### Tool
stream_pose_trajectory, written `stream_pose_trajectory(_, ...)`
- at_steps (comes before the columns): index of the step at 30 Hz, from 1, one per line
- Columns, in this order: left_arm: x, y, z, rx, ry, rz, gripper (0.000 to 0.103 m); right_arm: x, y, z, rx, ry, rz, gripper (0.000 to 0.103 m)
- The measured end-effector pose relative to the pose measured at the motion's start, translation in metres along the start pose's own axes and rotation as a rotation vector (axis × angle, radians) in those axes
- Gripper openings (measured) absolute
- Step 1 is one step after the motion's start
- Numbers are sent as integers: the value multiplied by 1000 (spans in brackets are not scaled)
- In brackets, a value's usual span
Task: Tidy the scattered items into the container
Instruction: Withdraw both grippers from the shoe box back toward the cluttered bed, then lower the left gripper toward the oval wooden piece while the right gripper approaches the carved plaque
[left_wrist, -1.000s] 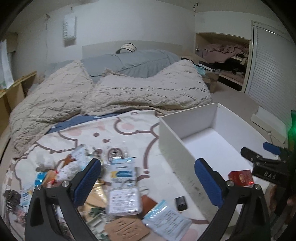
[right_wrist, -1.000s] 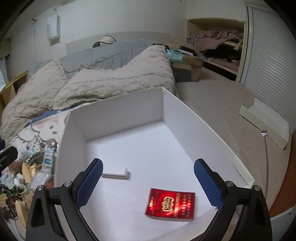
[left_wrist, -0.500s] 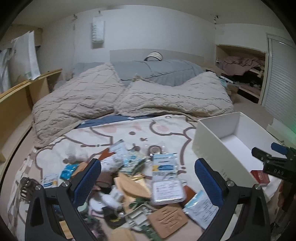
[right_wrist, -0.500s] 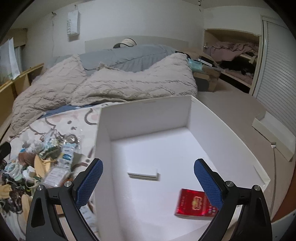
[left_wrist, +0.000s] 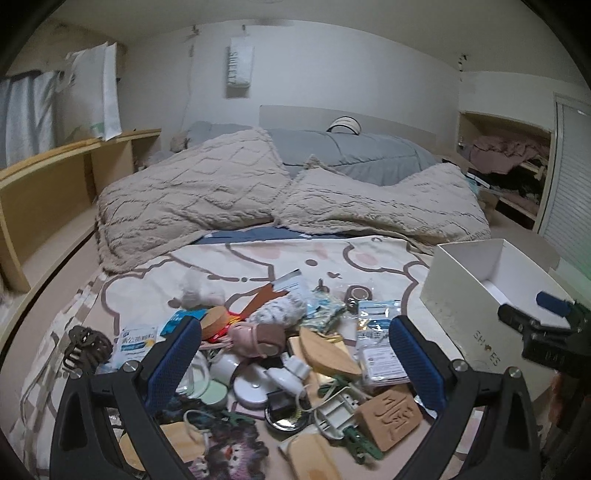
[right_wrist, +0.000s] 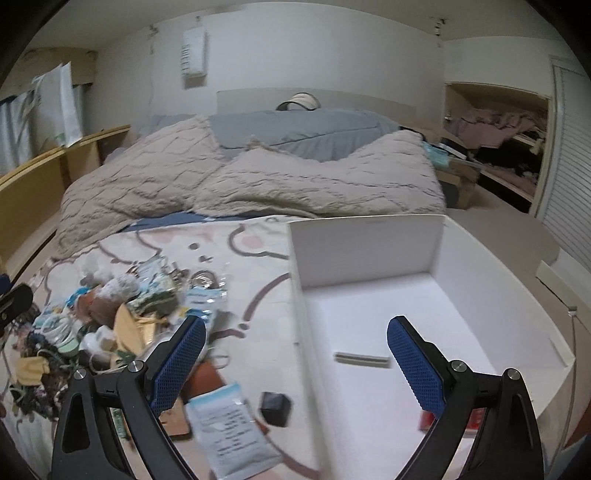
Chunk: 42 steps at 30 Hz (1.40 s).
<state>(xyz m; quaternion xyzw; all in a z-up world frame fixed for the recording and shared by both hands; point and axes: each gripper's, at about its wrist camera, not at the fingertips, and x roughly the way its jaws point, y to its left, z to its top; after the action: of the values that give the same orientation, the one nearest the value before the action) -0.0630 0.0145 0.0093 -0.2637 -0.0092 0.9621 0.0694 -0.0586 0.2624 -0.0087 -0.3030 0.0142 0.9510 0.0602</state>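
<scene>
A heap of scattered small items (left_wrist: 280, 354) lies on the cartoon-print bedspread (left_wrist: 258, 258): packets, a tan stamped tile (left_wrist: 388, 415), a black hair claw (left_wrist: 83, 345), white plugs. The white box (right_wrist: 436, 306) stands to its right and holds a red packet (right_wrist: 428, 421), mostly hidden behind my right finger. My left gripper (left_wrist: 295, 362) is open and empty above the heap. My right gripper (right_wrist: 295, 365) is open and empty over the box's left wall, and it also shows in the left wrist view (left_wrist: 546, 325). A white packet (right_wrist: 232, 428) and a small black cube (right_wrist: 275, 408) lie beside the box.
Beige knitted pillows (left_wrist: 221, 195) and a grey duvet (left_wrist: 351, 151) fill the far half of the bed. A wooden shelf unit (left_wrist: 55, 192) runs along the left. A closet with clothes (right_wrist: 495, 147) and a slatted door (right_wrist: 569, 206) are at the right.
Both grippers have swung left. The left view now centres on the heap instead of the box. The right gripper has moved from over the box's floor to its left wall.
</scene>
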Motion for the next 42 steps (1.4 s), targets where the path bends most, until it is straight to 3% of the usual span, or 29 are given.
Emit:
stream_pose_trajectory(5,-4,19,-3,-39,-11,-4,102,-1,25,-7,-36,-15,36,99)
stream_pose_trajectory(11,-9,40,-10,-60,-20,17,102,-5,37,-12,8,-42,110,99)
stream_pose_trajectory(24,-7,65,-24,-103,-9,29,103,7,59,-23,-56,9,107,99)
stream_pose_trajectory(32,-5,61,-33,-90,0,55,103,15,63,-29,-76,46,126,103)
stream_pose_trajectory(42,9,38,-55,-26,80,28,103,26,69,-35,-103,111,134,103)
